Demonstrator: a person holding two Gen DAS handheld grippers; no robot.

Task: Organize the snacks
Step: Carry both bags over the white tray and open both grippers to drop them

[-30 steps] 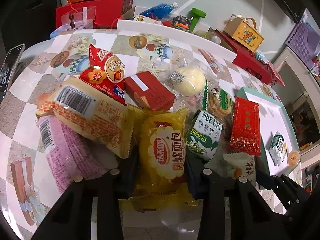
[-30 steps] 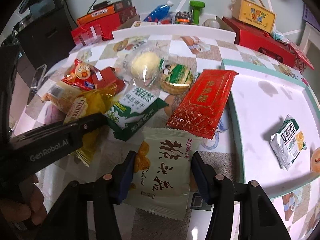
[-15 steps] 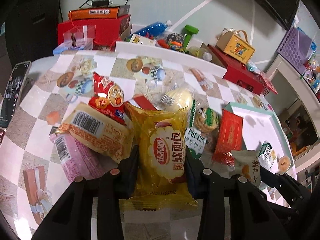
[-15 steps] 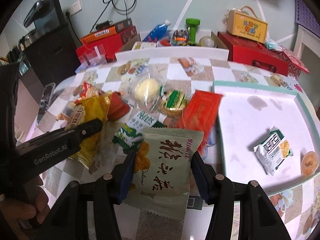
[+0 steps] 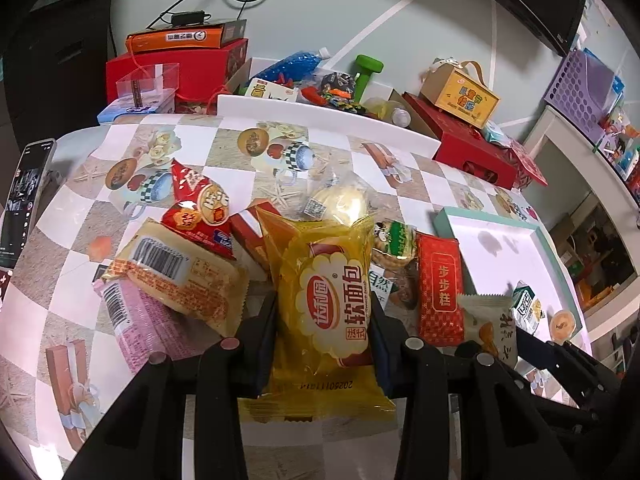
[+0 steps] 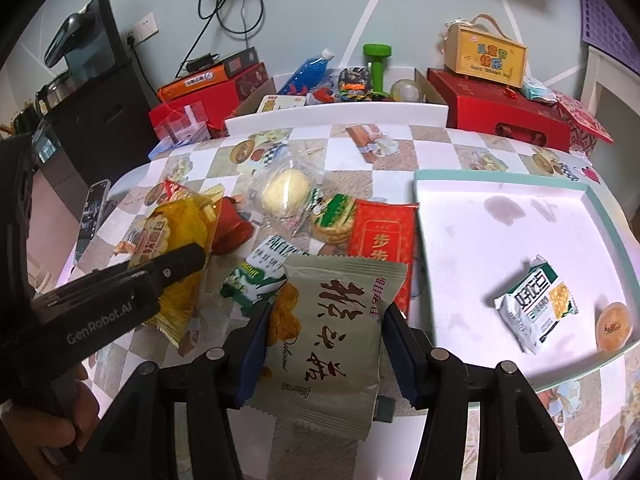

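Note:
My left gripper (image 5: pixel 323 312) is shut on a yellow soft-bread packet (image 5: pixel 326 304), held above the snack pile. My right gripper (image 6: pixel 326 330) is shut on a pale green pastry packet (image 6: pixel 334 336), also lifted off the table. In the right wrist view the left gripper (image 6: pixel 176 264) shows at the left with the yellow packet (image 6: pixel 176 232) in it. Below lie a red packet (image 6: pixel 382 240), a green-and-white biscuit packet (image 6: pixel 256 276), a round bun in clear wrap (image 6: pixel 286 194) and a cracker pack (image 6: pixel 334 218). The white tray (image 6: pixel 460 264) holds a grey-green packet (image 6: pixel 534 308) and a small jelly cup (image 6: pixel 614 326).
An orange bread packet (image 5: pixel 176 276), a pink packet (image 5: pixel 136 320) and a red snack bag (image 5: pixel 200 212) lie left of the pile. A phone (image 5: pixel 24 200) sits at the table's left edge. Red boxes (image 6: pixel 508 116), a yellow carton (image 6: pixel 486 56) and a green dumbbell (image 6: pixel 376 64) crowd the back.
Both grippers have risen with their packets, and the table and pile look farther away. The grips have not altered.

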